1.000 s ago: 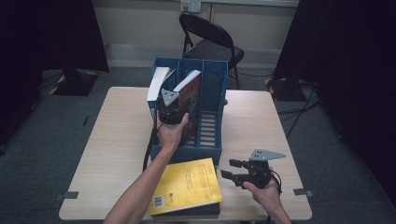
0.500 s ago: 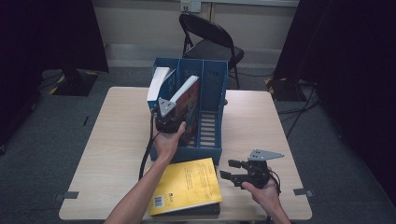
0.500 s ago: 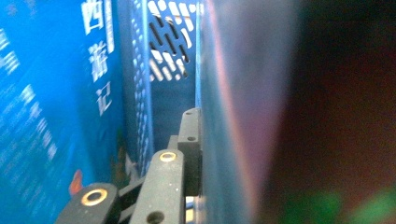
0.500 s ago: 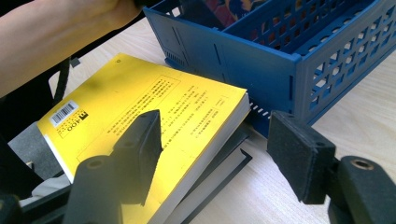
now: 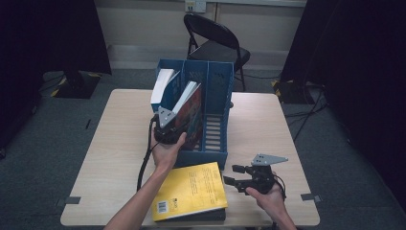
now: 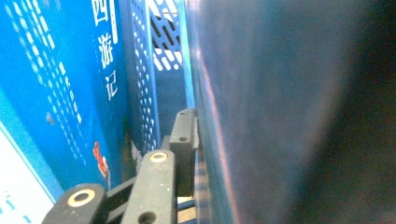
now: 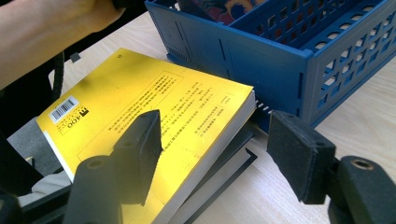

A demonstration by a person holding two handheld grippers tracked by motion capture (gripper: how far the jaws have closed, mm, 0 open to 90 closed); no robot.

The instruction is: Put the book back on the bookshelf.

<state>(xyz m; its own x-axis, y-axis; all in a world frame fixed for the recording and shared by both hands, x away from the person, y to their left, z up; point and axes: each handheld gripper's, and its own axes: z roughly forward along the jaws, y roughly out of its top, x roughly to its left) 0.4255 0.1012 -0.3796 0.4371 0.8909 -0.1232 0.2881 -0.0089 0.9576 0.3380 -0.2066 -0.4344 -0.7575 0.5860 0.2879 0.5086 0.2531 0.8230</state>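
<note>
A dark book with a red and orange cover (image 5: 194, 115) leans left in the middle slot of the blue file rack (image 5: 218, 88). My left gripper (image 5: 178, 125) is at the book's near edge. Its jaws have just been opening with the book between them. In the left gripper view one black pad (image 6: 184, 135) still lies against the dark cover (image 6: 280, 112), and the other jaw is hidden behind the book. A blue and white book (image 5: 163, 86) (image 6: 56, 84) stands in the left slot. My right gripper (image 5: 232, 175) (image 7: 215, 144) is open beside a yellow book (image 5: 191, 189) (image 7: 140, 102), touching nothing.
The yellow book lies on a dark book (image 7: 229, 172) at the table's near edge, in front of the rack's front wall (image 7: 261, 60). The rack's right slot has no book in it. A folding chair (image 5: 215, 43) stands behind the table (image 5: 119, 134).
My left hand and gripper have drawn back a little toward the person along the leaning book. The right gripper has stayed where it was.
</note>
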